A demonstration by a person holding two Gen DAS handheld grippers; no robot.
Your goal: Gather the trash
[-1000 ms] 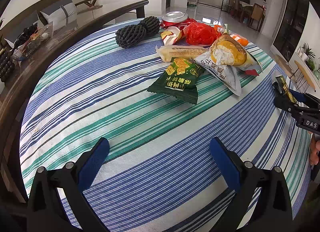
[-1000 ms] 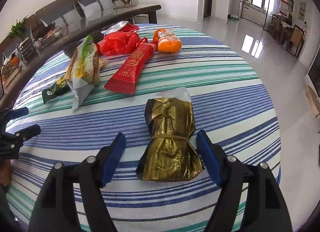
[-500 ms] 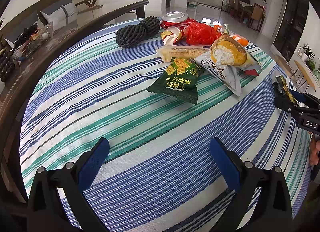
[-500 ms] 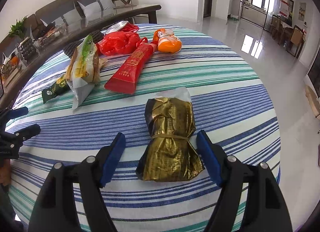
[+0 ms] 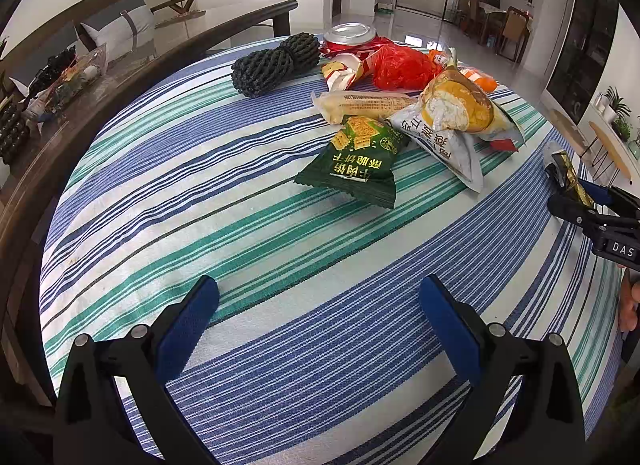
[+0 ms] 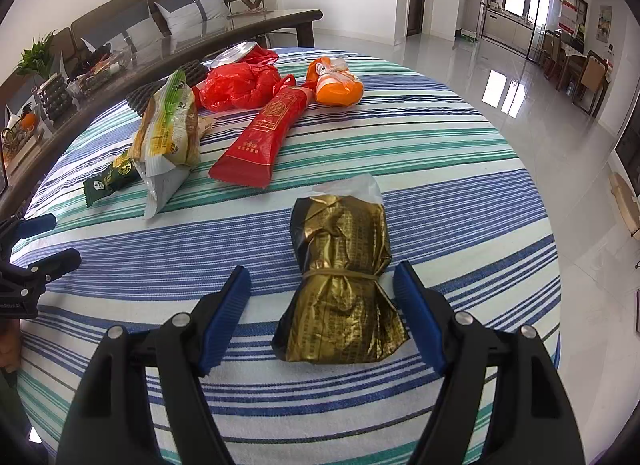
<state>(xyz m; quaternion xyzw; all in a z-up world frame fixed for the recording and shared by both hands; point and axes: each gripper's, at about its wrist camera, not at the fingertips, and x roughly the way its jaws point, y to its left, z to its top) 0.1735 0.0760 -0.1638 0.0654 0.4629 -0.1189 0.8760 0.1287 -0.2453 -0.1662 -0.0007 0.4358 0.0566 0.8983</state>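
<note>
Risk is a slipping grasp: the gold foil packet point(image 6: 344, 281), at lower centre of the frame, lies between the spread right gripper point(image 6: 322, 315), nearer its right finger. The left gripper point(image 5: 318, 325) is spread over bare striped tablecloth point(image 5: 248, 233), holding nothing.

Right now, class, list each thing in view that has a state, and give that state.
left gripper: open, nothing between its fingers.
right gripper: open, straddling the gold wrapper.
gold wrapper: crumpled, tied with a band, lying flat.
green cracker packet: lying flat.
red plastic bag: scrunched up.
</note>
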